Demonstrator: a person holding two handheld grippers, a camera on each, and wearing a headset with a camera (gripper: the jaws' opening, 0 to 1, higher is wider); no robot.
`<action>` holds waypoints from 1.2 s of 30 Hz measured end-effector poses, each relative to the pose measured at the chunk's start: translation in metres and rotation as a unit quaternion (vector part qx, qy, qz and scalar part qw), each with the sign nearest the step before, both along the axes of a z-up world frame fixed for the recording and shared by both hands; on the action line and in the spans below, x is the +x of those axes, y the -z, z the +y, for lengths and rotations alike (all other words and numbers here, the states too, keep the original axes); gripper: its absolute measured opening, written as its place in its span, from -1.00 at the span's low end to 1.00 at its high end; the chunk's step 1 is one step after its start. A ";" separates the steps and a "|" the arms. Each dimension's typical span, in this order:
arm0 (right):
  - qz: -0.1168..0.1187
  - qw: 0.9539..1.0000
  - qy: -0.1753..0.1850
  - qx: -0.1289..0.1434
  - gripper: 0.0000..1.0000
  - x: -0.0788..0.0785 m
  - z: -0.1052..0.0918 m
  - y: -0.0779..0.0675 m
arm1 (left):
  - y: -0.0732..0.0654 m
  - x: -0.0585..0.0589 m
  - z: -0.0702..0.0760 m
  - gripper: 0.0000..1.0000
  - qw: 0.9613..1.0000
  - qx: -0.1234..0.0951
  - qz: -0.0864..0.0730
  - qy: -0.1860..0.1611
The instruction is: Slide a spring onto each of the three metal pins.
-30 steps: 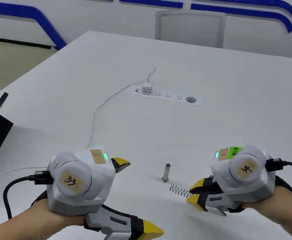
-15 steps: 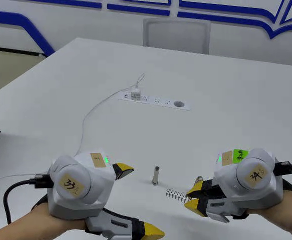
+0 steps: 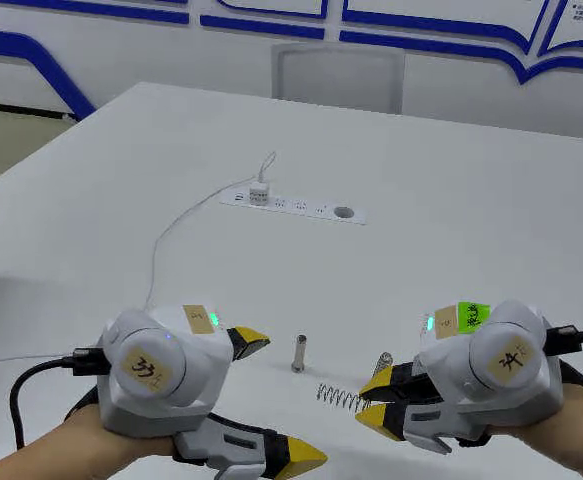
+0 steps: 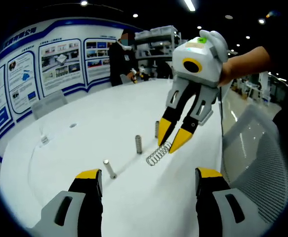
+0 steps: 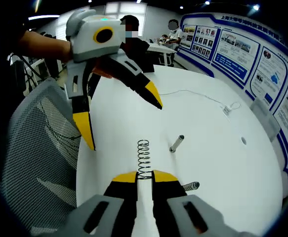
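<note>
My right gripper (image 3: pixel 369 402) is shut on one end of a thin wire spring (image 3: pixel 337 397), which sticks out level to the left just above the white table (image 3: pixel 441 230). The spring (image 5: pixel 144 158) runs forward from between my right gripper's (image 5: pixel 146 177) yellow tips. A short metal pin (image 3: pixel 299 353) stands upright just beyond the spring's free end. A second pin (image 3: pixel 384 362) stands beside the right gripper. Three pins (image 4: pixel 139 144) (image 4: pixel 109 169) (image 4: pixel 156 129) stand in the left gripper view, with the spring (image 4: pixel 157 154) near them. My left gripper (image 3: pixel 273 400) is wide open and holds nothing.
A white power strip (image 3: pixel 291 207) with a plug and a cable (image 3: pixel 161 250) lies mid-table. A grey chair (image 3: pixel 338 75) stands at the far edge. A mesh chair (image 5: pixel 40 148) sits close by the near edge. People stand in the background (image 4: pixel 121 57).
The head camera has tilted up and shifted, so everything sits lower and further left. The right gripper has drawn back slightly with the spring, uncovering a second pin beside it.
</note>
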State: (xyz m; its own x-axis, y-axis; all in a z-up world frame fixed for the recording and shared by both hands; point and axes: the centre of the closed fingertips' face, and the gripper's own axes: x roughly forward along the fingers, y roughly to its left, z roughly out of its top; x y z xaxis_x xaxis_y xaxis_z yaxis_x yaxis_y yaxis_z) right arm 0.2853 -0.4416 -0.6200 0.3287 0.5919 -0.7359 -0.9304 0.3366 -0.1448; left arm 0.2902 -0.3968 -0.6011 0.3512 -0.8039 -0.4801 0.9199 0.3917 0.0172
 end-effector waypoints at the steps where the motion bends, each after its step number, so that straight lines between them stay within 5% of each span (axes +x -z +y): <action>1: 0.000 1.000 -0.001 0.001 -0.78 -0.001 0.001 -0.001 | 0.000 0.000 0.000 0.57 1.000 0.000 -0.001 0.000; 36: -0.007 0.997 -0.079 -0.018 -0.78 -0.026 0.024 -0.005 | 0.004 -0.022 -0.012 -0.38 0.997 0.014 -0.007 0.072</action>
